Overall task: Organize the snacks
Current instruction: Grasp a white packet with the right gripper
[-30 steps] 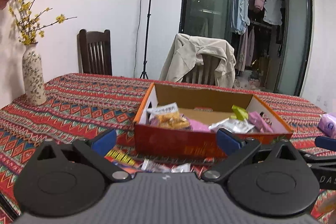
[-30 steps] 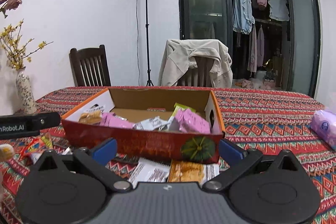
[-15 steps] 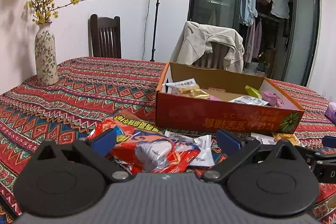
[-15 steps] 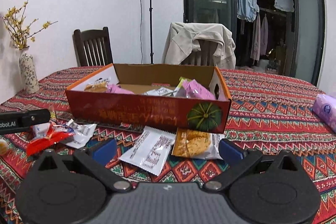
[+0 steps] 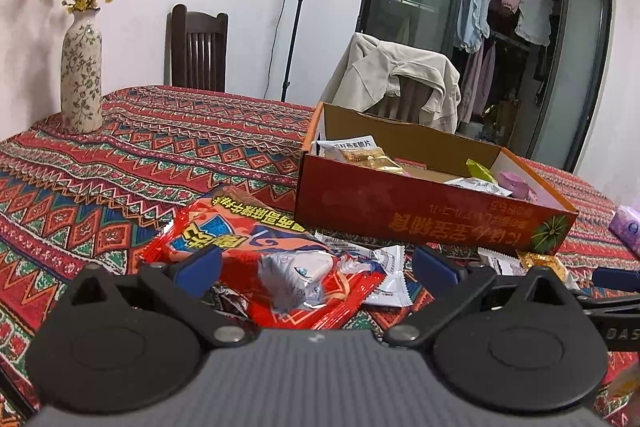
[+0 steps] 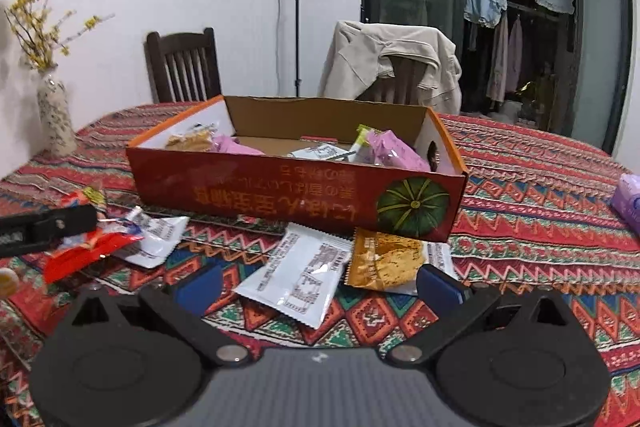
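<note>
Both the left gripper (image 5: 316, 267) and right gripper (image 6: 318, 285) hang spread and empty over loose packets at 6 o'clock of the snack box (image 6: 296, 187), where the slick red packet (image 5: 276, 259) may slip out if pinched shallowly.

Our right gripper (image 6: 318, 279) hangs wide-jawed over loose packets.
We see a white printed sachet (image 6: 298, 277) touching a golden biscuit packet (image 6: 382, 261) before the red cardboard box (image 6: 296, 195), seemingly part-filled.
</note>
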`<action>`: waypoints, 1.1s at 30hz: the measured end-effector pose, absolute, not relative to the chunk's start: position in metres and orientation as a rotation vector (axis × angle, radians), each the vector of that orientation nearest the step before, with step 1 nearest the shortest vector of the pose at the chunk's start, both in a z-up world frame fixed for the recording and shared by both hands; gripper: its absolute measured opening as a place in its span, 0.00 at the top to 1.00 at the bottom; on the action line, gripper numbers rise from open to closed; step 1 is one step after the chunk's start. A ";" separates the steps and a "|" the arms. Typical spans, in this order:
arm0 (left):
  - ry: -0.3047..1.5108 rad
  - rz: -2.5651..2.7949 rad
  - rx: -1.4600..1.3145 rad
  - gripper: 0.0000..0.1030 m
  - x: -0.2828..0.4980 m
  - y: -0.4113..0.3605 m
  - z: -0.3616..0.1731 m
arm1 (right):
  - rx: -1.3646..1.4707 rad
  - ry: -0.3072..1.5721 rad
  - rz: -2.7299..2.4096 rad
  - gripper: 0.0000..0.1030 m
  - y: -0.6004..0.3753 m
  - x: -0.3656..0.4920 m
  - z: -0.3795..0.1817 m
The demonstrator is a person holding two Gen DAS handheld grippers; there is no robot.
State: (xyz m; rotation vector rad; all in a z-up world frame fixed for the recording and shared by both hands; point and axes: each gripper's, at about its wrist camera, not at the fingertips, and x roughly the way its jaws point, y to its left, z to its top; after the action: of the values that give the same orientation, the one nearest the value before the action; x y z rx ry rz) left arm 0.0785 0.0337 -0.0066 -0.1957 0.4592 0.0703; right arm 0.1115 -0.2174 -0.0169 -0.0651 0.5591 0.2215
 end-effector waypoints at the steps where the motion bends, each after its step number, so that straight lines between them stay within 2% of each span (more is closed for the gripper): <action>1: 0.458 0.069 -0.200 0.00 0.078 0.035 -0.007 | -0.072 0.567 0.209 0.00 -0.216 0.113 -0.017; 16: 0.443 0.064 -0.220 0.00 0.075 0.037 -0.008 | -0.082 0.638 0.181 0.03 -0.199 0.145 -0.015; 20: 0.444 0.065 -0.223 0.00 0.075 0.038 -0.009 | -0.073 0.684 0.178 0.25 -0.192 0.153 -0.022; 23: 0.444 0.067 -0.224 0.00 0.075 0.037 -0.009 | -0.058 0.710 0.189 0.32 -0.190 0.156 -0.029; 24: 0.440 0.068 -0.225 0.00 0.074 0.037 -0.009 | -0.061 0.719 0.196 0.40 -0.188 0.158 -0.031; 29: 0.431 0.064 -0.229 0.00 0.072 0.038 -0.009 | -0.053 0.723 0.212 0.43 -0.186 0.162 -0.036; 33: 0.436 0.059 -0.224 0.00 0.073 0.036 -0.010 | -0.049 0.697 0.212 0.52 -0.188 0.156 -0.035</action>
State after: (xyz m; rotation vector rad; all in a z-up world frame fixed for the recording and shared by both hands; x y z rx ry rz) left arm 0.0729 0.0365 -0.0097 -0.2236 0.4363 0.0588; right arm 0.1565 -0.1875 -0.0353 -0.0494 0.6970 0.2117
